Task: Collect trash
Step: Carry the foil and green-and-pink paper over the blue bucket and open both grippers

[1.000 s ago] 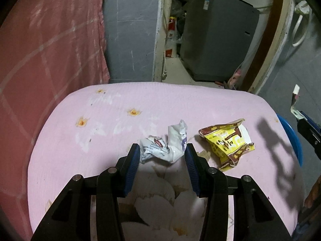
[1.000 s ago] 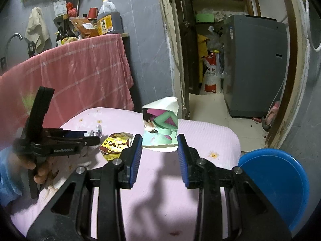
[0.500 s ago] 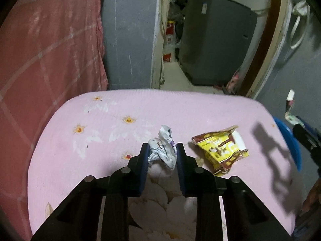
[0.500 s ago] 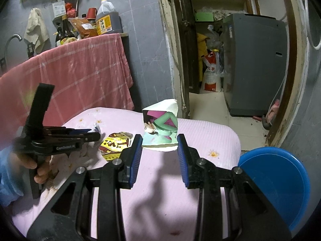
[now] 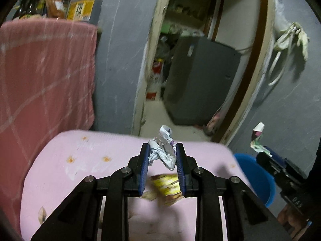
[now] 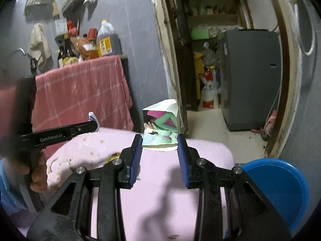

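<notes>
The left tongs (image 5: 162, 156) are clenched on a crumpled wrapper (image 5: 163, 150). Their jaws have just been closing, and the blue pads (image 5: 144, 168) now press the paper from both sides. 1 second ago the wrapper lay on the pink table cover (image 5: 80, 172) between wide jaws; now it hangs above the cover, so the pick is done and the lift has begun. The yellow snack packet (image 5: 166, 186) lies on the cover, under the tongs and blurred, so it is left for a later pick.

The right tongs (image 6: 159, 149) grasp a flattened paper cup (image 6: 160, 128) with a green and purple print, and this grip is the same as 1 second ago. The cup is held in the air above the far edge of the cover. In the left view the same cup (image 5: 257, 138) shows at the right, above the blue basin (image 5: 258, 174).

The basin (image 6: 280, 188) stands low beside the table on the right side. I judge it is the place for the trash, so both pieces are now ready to be carried there. The crumpled paper is light and springy; it could slip if the grip loosens on the way.
</notes>
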